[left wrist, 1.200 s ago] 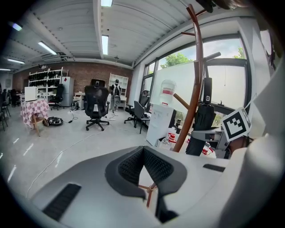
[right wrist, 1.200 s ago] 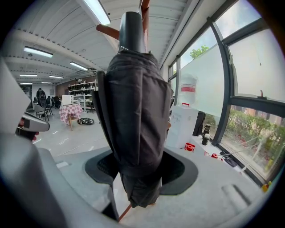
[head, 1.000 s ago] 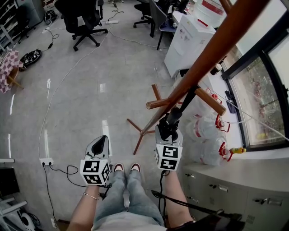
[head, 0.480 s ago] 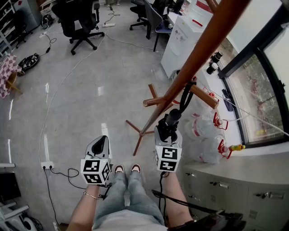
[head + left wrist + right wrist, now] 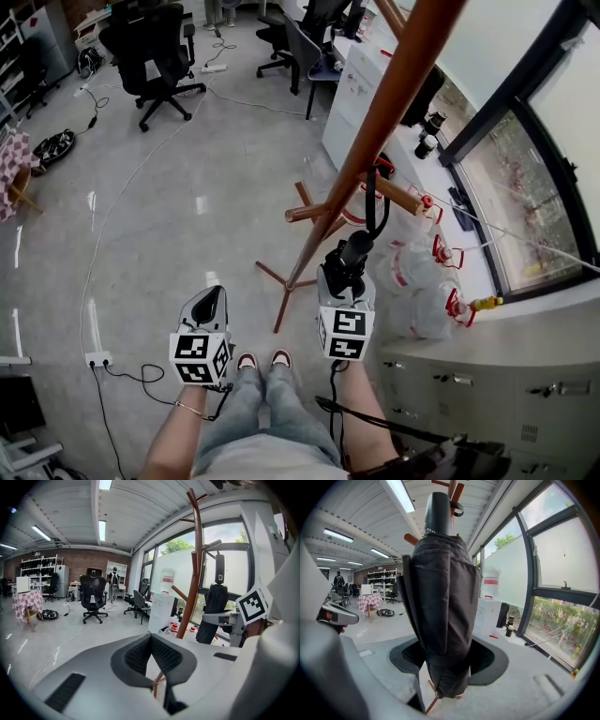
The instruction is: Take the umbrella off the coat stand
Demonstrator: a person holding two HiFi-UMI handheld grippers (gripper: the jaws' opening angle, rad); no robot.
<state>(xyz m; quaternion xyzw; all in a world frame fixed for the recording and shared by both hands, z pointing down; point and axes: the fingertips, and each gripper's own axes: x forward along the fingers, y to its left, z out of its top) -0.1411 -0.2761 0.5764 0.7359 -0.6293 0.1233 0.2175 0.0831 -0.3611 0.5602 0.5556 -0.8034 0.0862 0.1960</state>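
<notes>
The wooden coat stand (image 5: 386,111) slants up across the head view, with short pegs (image 5: 401,196) on its pole. A folded black umbrella (image 5: 349,255) stands upright between the pads of my right gripper (image 5: 345,274), which is shut on it. Its black strap (image 5: 372,202) loops up to the peg beside the pole. In the right gripper view the umbrella (image 5: 445,597) fills the middle, gripped near its lower end by the gripper (image 5: 447,657). My left gripper (image 5: 213,296) hangs apart to the left, holding nothing. Its pads (image 5: 136,656) meet at the tips of the gripper (image 5: 151,637). Umbrella (image 5: 211,611) and stand (image 5: 194,573) show to its right.
Large water bottles (image 5: 422,272) sit on the floor under the window, beside a grey cabinet (image 5: 487,384). A white dispenser (image 5: 361,89) stands behind the coat stand. Office chairs (image 5: 150,47) and cables (image 5: 122,356) lie to the left. The person's shoes (image 5: 262,359) are below the grippers.
The right gripper has risen a little with the umbrella in it. The strap, stretched straight to the peg before, now stands as a looser loop. The left gripper has stayed put.
</notes>
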